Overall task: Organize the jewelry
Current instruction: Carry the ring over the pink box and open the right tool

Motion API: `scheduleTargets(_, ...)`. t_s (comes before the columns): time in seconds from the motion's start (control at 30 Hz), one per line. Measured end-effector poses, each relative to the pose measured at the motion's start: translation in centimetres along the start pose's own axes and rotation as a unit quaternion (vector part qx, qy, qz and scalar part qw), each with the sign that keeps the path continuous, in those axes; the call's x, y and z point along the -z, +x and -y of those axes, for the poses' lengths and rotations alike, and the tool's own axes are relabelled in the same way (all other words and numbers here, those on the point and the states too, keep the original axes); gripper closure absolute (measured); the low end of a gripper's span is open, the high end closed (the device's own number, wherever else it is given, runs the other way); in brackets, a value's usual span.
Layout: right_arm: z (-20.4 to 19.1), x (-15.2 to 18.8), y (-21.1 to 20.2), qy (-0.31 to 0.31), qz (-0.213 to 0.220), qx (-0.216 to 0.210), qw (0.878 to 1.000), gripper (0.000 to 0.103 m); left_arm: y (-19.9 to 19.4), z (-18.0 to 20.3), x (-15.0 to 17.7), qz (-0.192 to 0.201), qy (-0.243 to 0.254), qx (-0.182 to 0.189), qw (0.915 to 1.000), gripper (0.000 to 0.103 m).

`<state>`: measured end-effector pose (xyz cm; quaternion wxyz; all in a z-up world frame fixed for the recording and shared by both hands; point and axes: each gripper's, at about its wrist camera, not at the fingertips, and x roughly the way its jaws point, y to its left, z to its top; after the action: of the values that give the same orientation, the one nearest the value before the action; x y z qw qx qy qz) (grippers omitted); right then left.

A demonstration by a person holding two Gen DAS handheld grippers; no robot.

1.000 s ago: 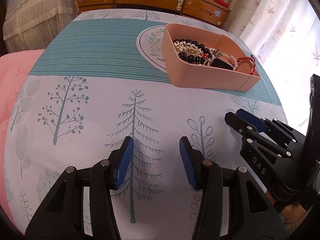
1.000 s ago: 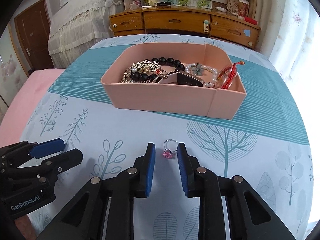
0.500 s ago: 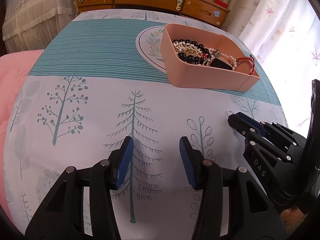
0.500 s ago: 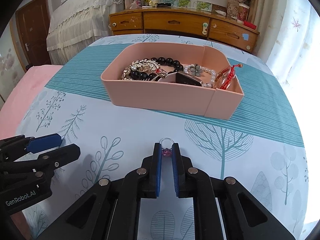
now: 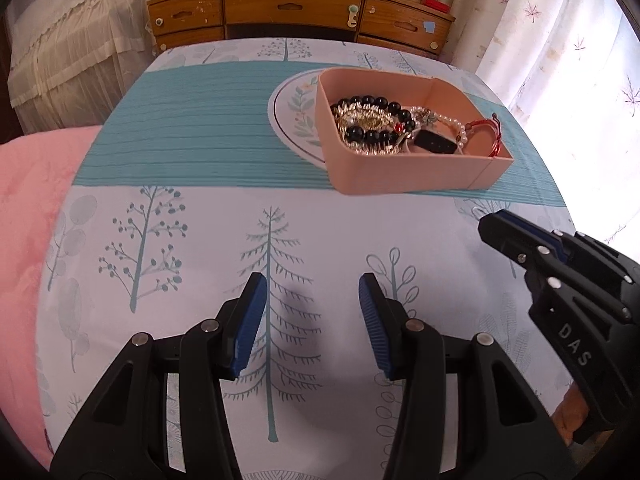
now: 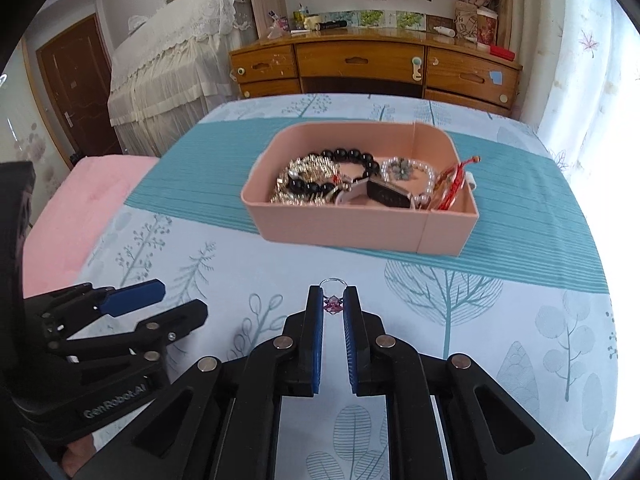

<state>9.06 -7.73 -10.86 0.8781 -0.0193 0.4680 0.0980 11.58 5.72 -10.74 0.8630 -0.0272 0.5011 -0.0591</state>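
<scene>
While the ring [image 6: 333,303] is pinched at the tips of the right gripper [image 6: 333,305], the pink tray [image 6: 352,236] is seen straight ahead beyond them, and the left gripper [image 5: 309,312] is held agape and empty.

Ring [image 6: 333,302] band largely hidden between right gripper [image 6: 333,300] pads

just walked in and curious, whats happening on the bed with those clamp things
A person is tidying jewelry with a hand-held gripper in each hand. The right hand-held gripper has just closed on a small ring with a pink stone, pinched between its blue pads. Ahead sits a pink tray already holding a black bead bracelet, a pearl bracelet and other pieces. The left hand-held gripper is open over the sheet, holding nothing.
</scene>
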Motion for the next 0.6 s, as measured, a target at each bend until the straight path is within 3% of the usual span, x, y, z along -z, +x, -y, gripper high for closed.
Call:
scheduleTargets(0.13,0.4,-2.2,-1.7,0.004,0.019,-0.005,1.0,0.093,-1.1,0.3,-2.2,0.02,0.011,-0.004,0.9997,0.058)
scheduleTargets(0.2,0.6,-3.7,-2.6,0.005,0.033,-0.007,0.999,0.093,-2.0,0.4,-3.7,0.04,0.011,-0.009,0.9991,0.052)
scheduleTargets(0.27,1.1,-5.4,-3.5,0.007,0.047,-0.007,0.999,0.093,-3.2,0.4,-5.7,0.07,0.008,-0.011,0.9975,0.031)
scheduleTargets(0.33,1.4,-7.4,-4.3,0.009,0.062,-0.006,0.998,0.093,-4.3,0.4,-7.5,0.094,0.004,-0.015,0.9955,0.022)
scheduleTargets(0.47,2.1,-11.3,-5.3,0.021,0.082,-0.001,0.996,0.093,-6.0,0.7,-11.2,0.133,0.004,-0.029,0.9907,0.021)
scheduleTargets(0.6,2.9,-14.8,-5.0,0.03,0.088,0.012,0.996,0.093,-6.2,0.9,-14.2,0.142,0.0,-0.034,0.9893,0.02)
